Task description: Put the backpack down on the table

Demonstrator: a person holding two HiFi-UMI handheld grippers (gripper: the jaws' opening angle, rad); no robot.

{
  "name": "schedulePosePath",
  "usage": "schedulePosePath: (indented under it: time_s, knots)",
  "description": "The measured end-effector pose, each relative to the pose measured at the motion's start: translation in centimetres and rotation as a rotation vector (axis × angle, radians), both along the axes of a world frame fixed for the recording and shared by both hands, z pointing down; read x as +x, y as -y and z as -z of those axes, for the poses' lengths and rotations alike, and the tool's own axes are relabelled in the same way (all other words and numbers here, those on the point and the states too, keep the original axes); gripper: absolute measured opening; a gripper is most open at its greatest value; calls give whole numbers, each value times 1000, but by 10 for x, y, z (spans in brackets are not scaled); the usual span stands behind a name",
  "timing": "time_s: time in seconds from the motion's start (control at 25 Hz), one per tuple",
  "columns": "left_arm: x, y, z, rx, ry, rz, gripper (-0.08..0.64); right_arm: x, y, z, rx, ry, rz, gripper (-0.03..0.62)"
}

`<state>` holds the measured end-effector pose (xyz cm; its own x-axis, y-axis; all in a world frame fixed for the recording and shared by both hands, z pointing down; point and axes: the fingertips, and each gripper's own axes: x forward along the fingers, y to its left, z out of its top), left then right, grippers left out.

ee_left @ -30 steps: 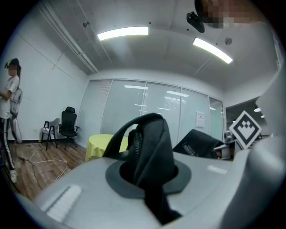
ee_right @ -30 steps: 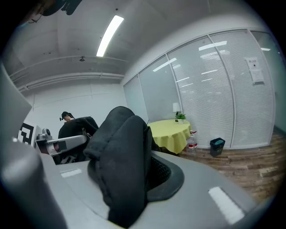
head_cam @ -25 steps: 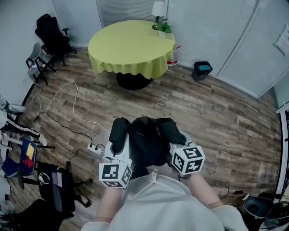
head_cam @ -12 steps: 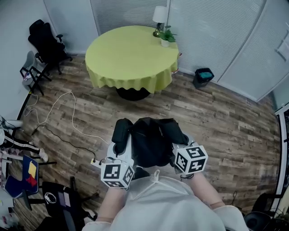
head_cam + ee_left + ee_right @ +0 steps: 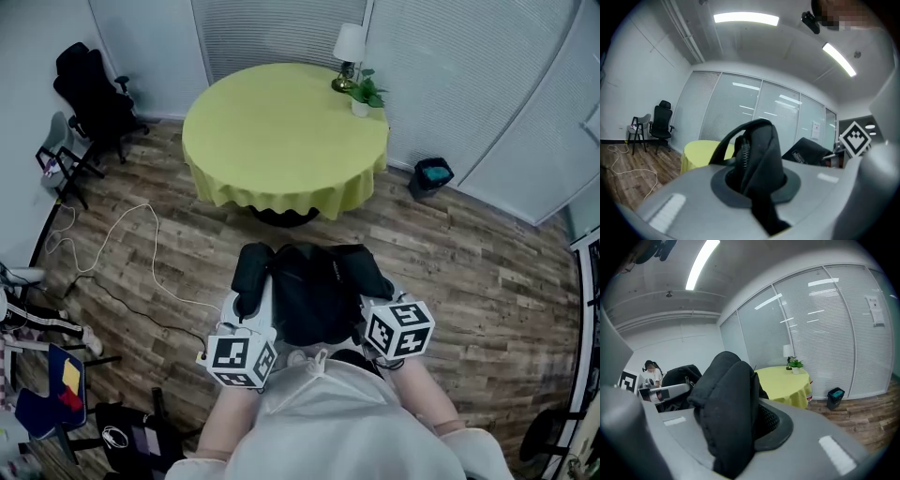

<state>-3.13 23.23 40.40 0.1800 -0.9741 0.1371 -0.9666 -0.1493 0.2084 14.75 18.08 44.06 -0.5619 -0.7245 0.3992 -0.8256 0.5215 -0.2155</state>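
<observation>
White cable (image 5: 141, 234) loops over the wood floor (image 5: 450, 262), left of centre. Beyond it is a round yellow table (image 5: 281, 131), upper centre (lamp (image 5: 350, 47) and potted plant (image 5: 364, 94) at its far edge). Bin (image 5: 431, 174) to its right, black chair (image 5: 89, 84) upper left. Left gripper (image 5: 754, 180) and right gripper (image 5: 733, 427) are each clamped on a padded part of the black backpack (image 5: 314, 300), lower centre, well apart from the table.
</observation>
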Motion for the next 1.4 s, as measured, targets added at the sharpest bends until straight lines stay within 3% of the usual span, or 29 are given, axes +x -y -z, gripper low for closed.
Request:
schedulePosePath:
  time_s: [0.28,0.6,1.12,1.4]
  knots:
    - [-36,44,-7,-24,-1,45,34,-40,55,-8,-27,-10,72,32]
    - [-62,126,-14,-36,27,133,34,-73,154,-21,-36,15,165,32]
    - [-63,318,0,-4,44,260,34,-84,366,-6,13,35,299,32]
    - [-66,390,-12,-31,38,251,34,-90,443,-17,-6,31,304,32]
